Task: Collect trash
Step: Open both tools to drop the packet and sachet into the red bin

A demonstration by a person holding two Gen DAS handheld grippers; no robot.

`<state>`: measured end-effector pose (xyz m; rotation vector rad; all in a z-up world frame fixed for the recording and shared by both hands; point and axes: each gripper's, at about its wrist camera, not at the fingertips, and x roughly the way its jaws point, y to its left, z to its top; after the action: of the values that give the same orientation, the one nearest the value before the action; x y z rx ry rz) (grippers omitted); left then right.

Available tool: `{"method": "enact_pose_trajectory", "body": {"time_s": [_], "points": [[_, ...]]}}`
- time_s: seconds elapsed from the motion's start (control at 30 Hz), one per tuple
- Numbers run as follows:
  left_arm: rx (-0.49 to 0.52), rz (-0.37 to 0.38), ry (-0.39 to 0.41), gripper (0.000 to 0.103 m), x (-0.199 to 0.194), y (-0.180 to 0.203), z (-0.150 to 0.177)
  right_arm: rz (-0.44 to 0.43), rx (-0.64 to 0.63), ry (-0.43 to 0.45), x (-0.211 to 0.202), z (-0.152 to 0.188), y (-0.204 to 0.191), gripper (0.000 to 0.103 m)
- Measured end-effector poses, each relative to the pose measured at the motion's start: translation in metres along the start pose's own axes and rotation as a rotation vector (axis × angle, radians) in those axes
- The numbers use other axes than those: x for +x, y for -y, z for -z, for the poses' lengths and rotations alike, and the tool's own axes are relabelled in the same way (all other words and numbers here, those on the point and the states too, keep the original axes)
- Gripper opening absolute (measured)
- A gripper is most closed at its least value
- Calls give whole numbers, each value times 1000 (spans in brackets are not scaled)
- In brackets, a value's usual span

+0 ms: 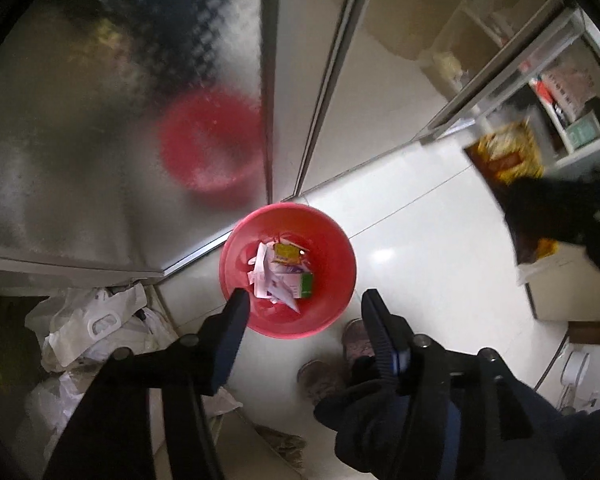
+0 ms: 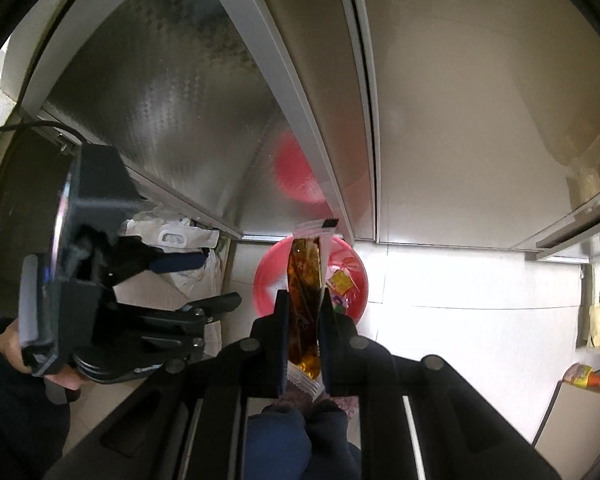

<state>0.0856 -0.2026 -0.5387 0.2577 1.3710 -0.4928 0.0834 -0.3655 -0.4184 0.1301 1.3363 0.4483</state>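
A red bin point(image 1: 236, 248) stands on the white floor against a metal cabinet, holding crumpled paper point(image 1: 270, 280), a yellow packet point(image 1: 286, 253) and a small green box point(image 1: 306, 284). My left gripper point(image 1: 306, 300) hangs over the bin's near side, open, with nothing between its fingers. My right gripper point(image 2: 304, 300) is shut on a brown and yellow snack wrapper point(image 2: 304, 276), which stands upright in front of the bin point(image 2: 266, 284). In the left wrist view that wrapper point(image 1: 504, 156) appears at the upper right. In the right wrist view the left gripper point(image 2: 204, 282) shows at the left.
White plastic bags point(image 1: 100, 320) are piled left of the bin beside the patterned metal cabinet doors point(image 1: 100, 120). Shelves with boxes point(image 1: 560, 100) stand at the right. A person's slippered feet point(image 1: 356, 340) are on the floor just behind the bin.
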Motion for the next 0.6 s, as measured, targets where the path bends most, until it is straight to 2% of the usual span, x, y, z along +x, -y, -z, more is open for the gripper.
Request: {"method": "enact_pose_trajectory", "body": {"time_s": [0.13, 0.27, 0.37, 0.43, 0.6], "points": [[-28, -3, 5, 56, -16, -7, 3, -9, 6, -10, 1, -3, -8, 11], [-72, -40, 46, 56, -32, -26, 13, -25, -16, -19, 2, -3, -15, 11], [-166, -20, 83, 68, -38, -48, 20, -36, -42, -28, 11, -2, -24, 11], [-197, -57, 116, 78, -43, -57, 26, -44, -57, -37, 18, -1, -29, 11], [-190, -145, 102, 91, -40, -71, 36, -72, -105, -44, 31, 0, -42, 11]]}}
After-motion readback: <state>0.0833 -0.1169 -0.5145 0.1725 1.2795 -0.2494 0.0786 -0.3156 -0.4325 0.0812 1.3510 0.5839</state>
